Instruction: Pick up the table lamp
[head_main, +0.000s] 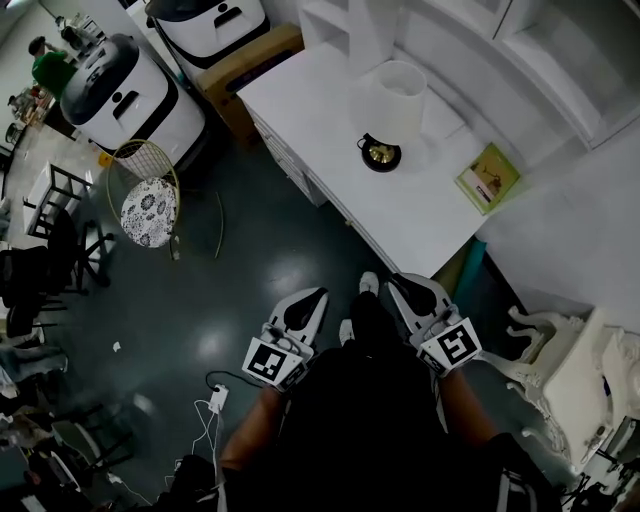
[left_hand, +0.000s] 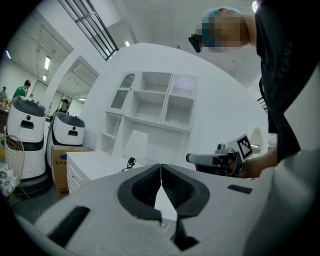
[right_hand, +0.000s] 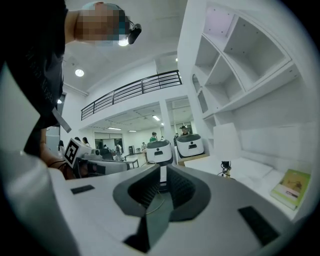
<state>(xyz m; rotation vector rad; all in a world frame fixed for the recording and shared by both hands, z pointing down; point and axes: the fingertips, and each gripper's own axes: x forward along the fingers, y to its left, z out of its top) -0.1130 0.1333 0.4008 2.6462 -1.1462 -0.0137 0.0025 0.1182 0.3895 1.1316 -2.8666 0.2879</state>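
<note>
The table lamp (head_main: 398, 101) has a white shade and a dark round base, and it stands upright on the white table (head_main: 330, 130). It also shows small in the left gripper view as the lamp (left_hand: 135, 147) and in the right gripper view as the lamp (right_hand: 226, 146). My left gripper (head_main: 310, 298) and right gripper (head_main: 400, 284) hang close to my body over the dark floor, short of the table's near edge. Both point towards the table. The left gripper (left_hand: 161, 167) and the right gripper (right_hand: 162, 172) are both shut and hold nothing.
A green booklet (head_main: 488, 178) lies on the table to the right of the lamp. White shelving (head_main: 520, 50) rises behind the table. Two white robots (head_main: 130, 95), a cardboard box (head_main: 245, 62) and a wire basket (head_main: 147, 190) stand to the left. An ornate white chair (head_main: 560, 365) is at the right.
</note>
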